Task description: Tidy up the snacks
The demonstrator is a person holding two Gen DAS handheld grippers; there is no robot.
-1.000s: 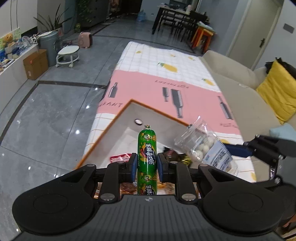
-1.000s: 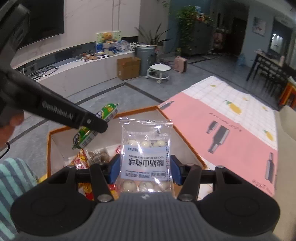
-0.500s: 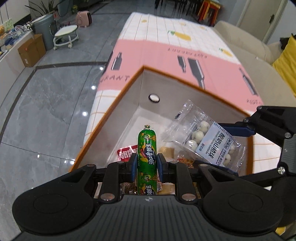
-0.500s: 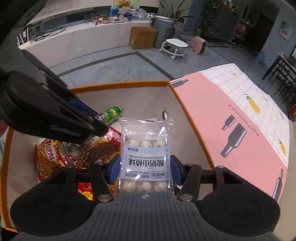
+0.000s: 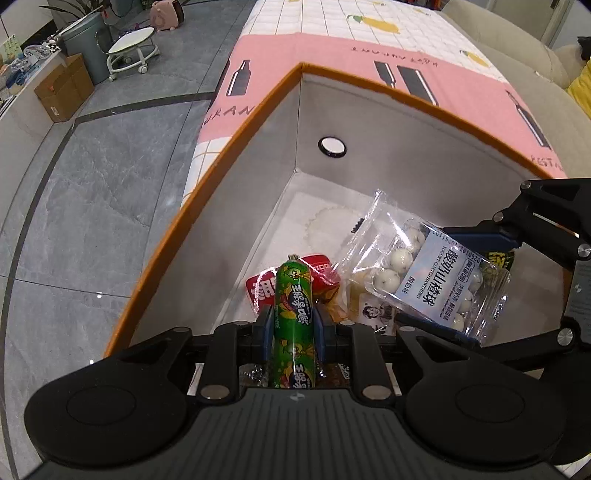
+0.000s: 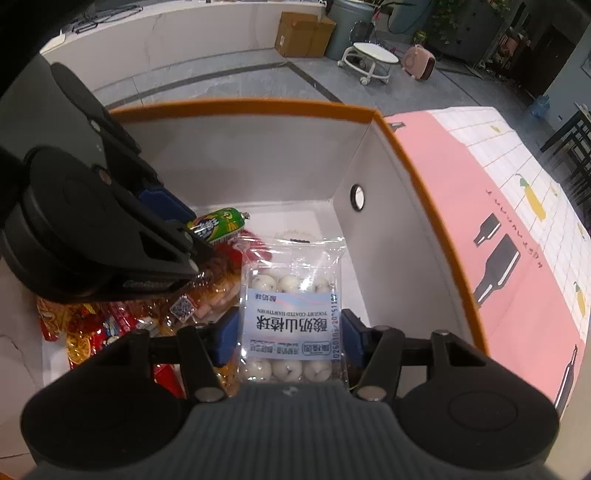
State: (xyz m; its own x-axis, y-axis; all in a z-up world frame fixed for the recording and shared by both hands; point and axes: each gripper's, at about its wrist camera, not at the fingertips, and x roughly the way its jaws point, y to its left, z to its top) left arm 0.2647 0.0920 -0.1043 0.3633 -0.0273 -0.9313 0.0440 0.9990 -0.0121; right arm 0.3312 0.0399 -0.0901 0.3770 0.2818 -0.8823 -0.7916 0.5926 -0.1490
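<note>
Grey polished floor tiles (image 5: 74, 206) are surrounding a table covered by a pink and white cloth (image 5: 369, 48) printed with bottles and lemons. An orange-rimmed storage box (image 5: 236, 125) with grey inner walls is sitting on this cloth, and a round grommet hole (image 5: 331, 147) is showing in one wall.

The left tool (image 5: 293, 325) is gripping a green sausage stick (image 5: 293, 306) between its blue pads (image 5: 267, 328), with the stick pointing forward along the fingers. The stick is hanging over the interior of the box, above a red snack packet (image 5: 264, 290) lying on the box floor.

The right tool (image 6: 290, 336) is clamping a clear bag of yogurt-coated hawthorn balls (image 6: 291, 317) by its two side edges. The bag is being held inside the box opening, just beside the green sausage stick (image 6: 218, 229), and whether the two are touching cannot be told. The white balls are showing above and below the bag's pale label.

A pile of red and orange snack packets (image 6: 96, 325) is lying on the box floor beneath the left tool (image 6: 192, 243). A cardboard carton (image 6: 304, 33), a white rolling stool (image 6: 371, 55) and a grey bin (image 6: 347, 26) are standing on the floor well apart from the table.
</note>
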